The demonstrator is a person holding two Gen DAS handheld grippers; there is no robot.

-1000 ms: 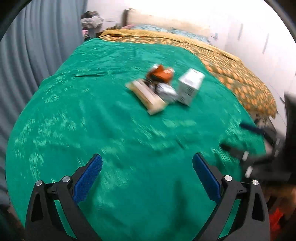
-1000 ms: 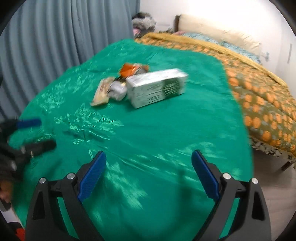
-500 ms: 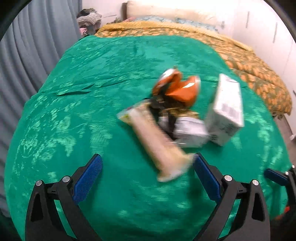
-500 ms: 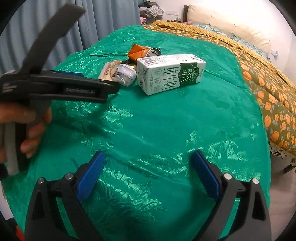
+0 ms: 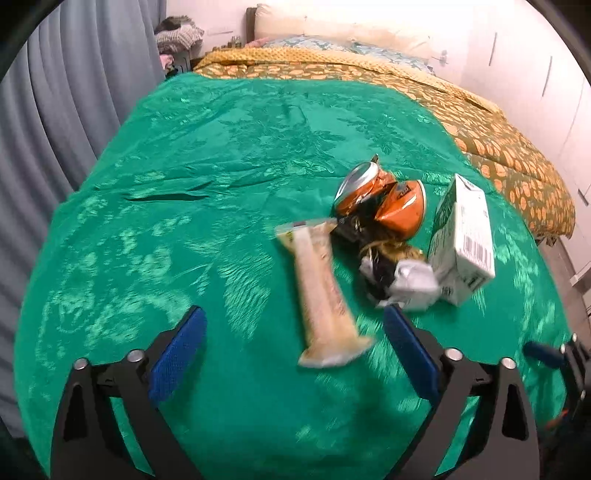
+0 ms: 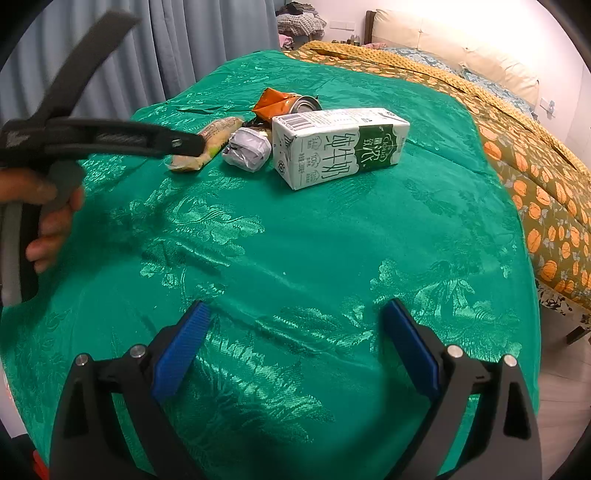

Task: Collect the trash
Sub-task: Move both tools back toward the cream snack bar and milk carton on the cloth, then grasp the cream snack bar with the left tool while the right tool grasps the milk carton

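Note:
Trash lies in a pile on the green bedspread (image 5: 221,184): a long beige snack wrapper (image 5: 323,291), a crushed orange can (image 5: 384,199), a crumpled white and black wrapper (image 5: 402,277) and a white and green milk carton (image 5: 463,240) on its side. My left gripper (image 5: 291,332) is open and empty, with the beige wrapper's near end between its fingers. My right gripper (image 6: 295,332) is open and empty, well short of the carton (image 6: 340,146). The left gripper shows in the right wrist view (image 6: 184,142), reaching over the beige wrapper (image 6: 207,144).
The green bedspread covers the near part of a bed; an orange patterned quilt (image 6: 517,147) covers the rest. Grey curtains (image 5: 55,110) hang on the left. Pillows (image 6: 461,55) and a clothes pile (image 5: 177,33) are at the far end. The floor (image 6: 565,387) is to the right.
My left gripper has moved forward to the trash pile, so the beige wrapper now lies between its fingers. My right gripper has moved slightly closer to the carton. Both stay open.

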